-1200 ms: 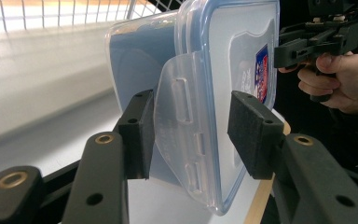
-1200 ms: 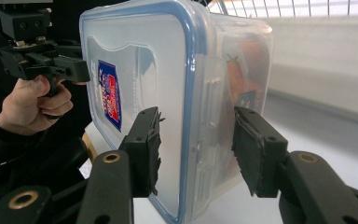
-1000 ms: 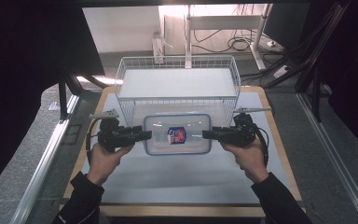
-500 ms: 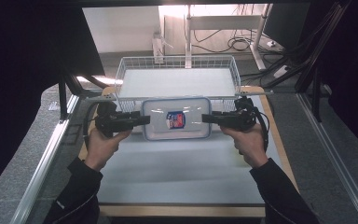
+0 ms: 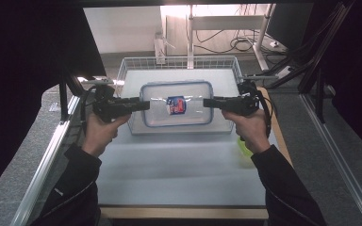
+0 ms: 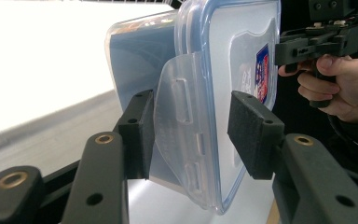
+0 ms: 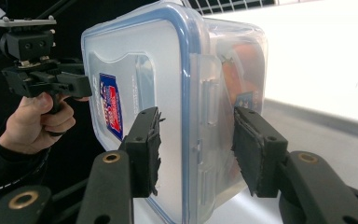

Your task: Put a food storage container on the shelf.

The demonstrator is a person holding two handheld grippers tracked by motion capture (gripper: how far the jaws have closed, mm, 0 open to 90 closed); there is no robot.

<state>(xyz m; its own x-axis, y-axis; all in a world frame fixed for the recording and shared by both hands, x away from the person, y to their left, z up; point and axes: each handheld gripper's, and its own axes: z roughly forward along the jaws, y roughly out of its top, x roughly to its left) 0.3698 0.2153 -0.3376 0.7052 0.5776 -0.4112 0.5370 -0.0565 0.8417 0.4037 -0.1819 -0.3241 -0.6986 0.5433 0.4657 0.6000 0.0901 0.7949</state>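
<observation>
A pale grey-blue table top (image 5: 179,165) with a wooden edge sits in a dim workspace, with cables and a desk leg on the floor beyond it, and at its far side stands a white wire basket (image 5: 136,63). Held above that basket, between the two tools, is a clear rectangular plastic food box with a blue-rimmed snap-on lid (image 5: 176,103). The left gripper (image 5: 143,104) has the box's left end between its jaws, which stand well apart around the clip flap; one pad (image 6: 137,133) looks to touch it, while the other stands clear of the lid. The right gripper (image 5: 208,101) likewise straddles the right end, jaws wide, and whether its pads press the box cannot be told. The step in hand appears to be carrying the box over the basket to set it inside. The next move probably calls for lowering both ends evenly, keeping the box level until it rests on the basket floor. A red, white and blue label (image 5: 176,105) sits on the lid; its writing is too small to read.
</observation>
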